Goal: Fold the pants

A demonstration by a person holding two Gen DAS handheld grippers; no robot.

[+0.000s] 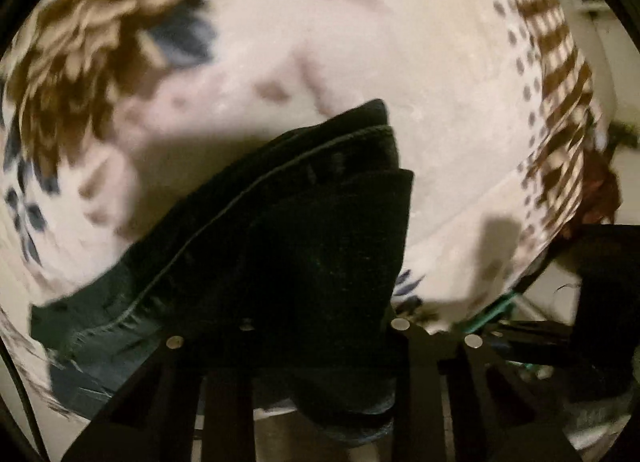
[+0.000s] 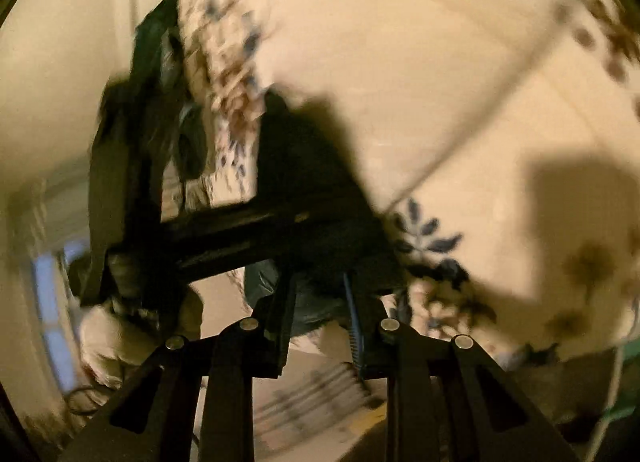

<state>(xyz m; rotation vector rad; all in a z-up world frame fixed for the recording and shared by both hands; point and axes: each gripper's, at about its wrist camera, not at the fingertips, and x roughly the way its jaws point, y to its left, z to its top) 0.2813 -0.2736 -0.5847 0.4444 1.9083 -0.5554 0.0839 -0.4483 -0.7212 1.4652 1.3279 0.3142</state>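
The dark denim pants (image 1: 288, 246) fill the lower middle of the left wrist view, bunched in folded layers with a stitched hem. My left gripper (image 1: 320, 346) is shut on the pants; its fingertips are buried in the cloth. In the right wrist view my right gripper (image 2: 320, 302) is shut on a dark fold of the pants (image 2: 316, 198), held above the bedspread. The other gripper's black body (image 2: 132, 166) shows to the left there.
A cream bedspread (image 1: 400, 62) with brown flowers (image 1: 80, 62), blue leaves and a brown striped border lies under everything. Its edge and the pale floor (image 2: 320, 422) show at the bottom of the right wrist view. Both views are motion-blurred.
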